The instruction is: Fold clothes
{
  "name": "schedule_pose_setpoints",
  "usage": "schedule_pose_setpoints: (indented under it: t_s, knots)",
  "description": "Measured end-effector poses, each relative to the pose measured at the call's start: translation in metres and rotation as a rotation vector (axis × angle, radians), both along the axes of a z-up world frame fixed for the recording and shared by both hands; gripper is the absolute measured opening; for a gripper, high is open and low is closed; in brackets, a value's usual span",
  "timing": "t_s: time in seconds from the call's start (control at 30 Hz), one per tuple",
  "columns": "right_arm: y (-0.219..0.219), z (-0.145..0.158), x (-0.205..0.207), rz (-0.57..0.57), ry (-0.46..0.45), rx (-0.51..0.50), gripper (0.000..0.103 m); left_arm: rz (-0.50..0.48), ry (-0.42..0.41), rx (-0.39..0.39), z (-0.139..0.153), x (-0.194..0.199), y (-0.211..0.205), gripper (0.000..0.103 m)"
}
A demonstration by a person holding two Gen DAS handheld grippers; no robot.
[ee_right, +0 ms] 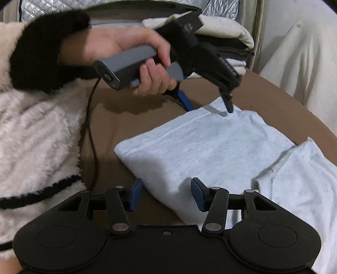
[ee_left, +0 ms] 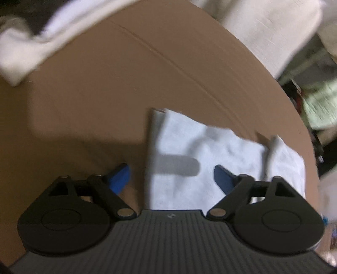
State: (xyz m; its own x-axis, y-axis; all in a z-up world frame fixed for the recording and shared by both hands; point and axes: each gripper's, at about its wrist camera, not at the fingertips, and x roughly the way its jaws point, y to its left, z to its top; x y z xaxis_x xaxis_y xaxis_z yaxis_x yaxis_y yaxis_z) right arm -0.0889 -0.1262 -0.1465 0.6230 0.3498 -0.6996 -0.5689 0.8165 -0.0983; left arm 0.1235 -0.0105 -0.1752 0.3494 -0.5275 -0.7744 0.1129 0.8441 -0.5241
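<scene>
Both grippers, left [ee_left: 171,176] and right [ee_right: 166,195], hang with jaws spread wide and empty over the pale shirt [ee_right: 210,147] on the brown table [ee_left: 105,94].

You are working at a round brown table [ee_right: 263,99]; a silver quilted sheet [ee_right: 52,8] hangs behind it; pale cloth [ee_right: 299,54] covers the wall on your right. The light is dim.
</scene>
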Motion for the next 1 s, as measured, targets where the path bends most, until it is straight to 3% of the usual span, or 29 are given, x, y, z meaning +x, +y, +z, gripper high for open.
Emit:
schedule_pose_setpoints:
  t_s: [0.03, 0.27, 0.37, 0.47, 0.5, 0.53, 0.6, 0.8, 0.9, 1.0]
  knots:
    - [0.003, -0.002, 0.002, -0.002, 0.002, -0.011, 0.056, -0.023, 0.012, -0.015, -0.001, 0.0, -0.003, 0.011]
    - [0.019, -0.003, 0.003, 0.047, 0.016, -0.041, 0.06, -0.06, 0.003, -0.041, -0.002, 0.002, -0.009, 0.011]
    - [0.021, -0.007, 0.007, 0.041, 0.009, -0.005, 0.068, -0.06, -0.007, -0.058, 0.0, 0.003, -0.009, 0.011]
    - [0.021, -0.015, 0.017, 0.02, -0.021, 0.047, 0.067, -0.064, -0.024, -0.063, -0.001, 0.002, -0.011, 0.011]
    - [0.019, -0.018, 0.02, -0.008, -0.043, 0.086, 0.056, -0.066, -0.033, -0.064, -0.001, 0.001, -0.011, 0.011]
    - [0.015, -0.02, 0.024, -0.052, -0.055, 0.131, 0.035, -0.069, -0.042, -0.065, 0.0, -0.001, -0.008, 0.011]
    - [0.002, -0.02, 0.027, -0.154, -0.061, 0.224, 0.006, -0.076, -0.068, -0.078, 0.004, -0.006, -0.005, 0.011]
    - [-0.042, 0.03, 0.005, -0.327, -0.177, 0.409, 0.006, -0.077, -0.238, -0.303, 0.059, -0.027, -0.001, 0.011]
    - [-0.073, 0.06, -0.008, -0.394, -0.215, 0.51, 0.006, -0.159, -0.324, -0.3, 0.097, -0.034, -0.04, 0.011]
    - [-0.124, 0.073, -0.023, -0.507, -0.2, 0.691, 0.006, -0.274, -0.361, -0.286, 0.131, -0.036, -0.107, 0.011]
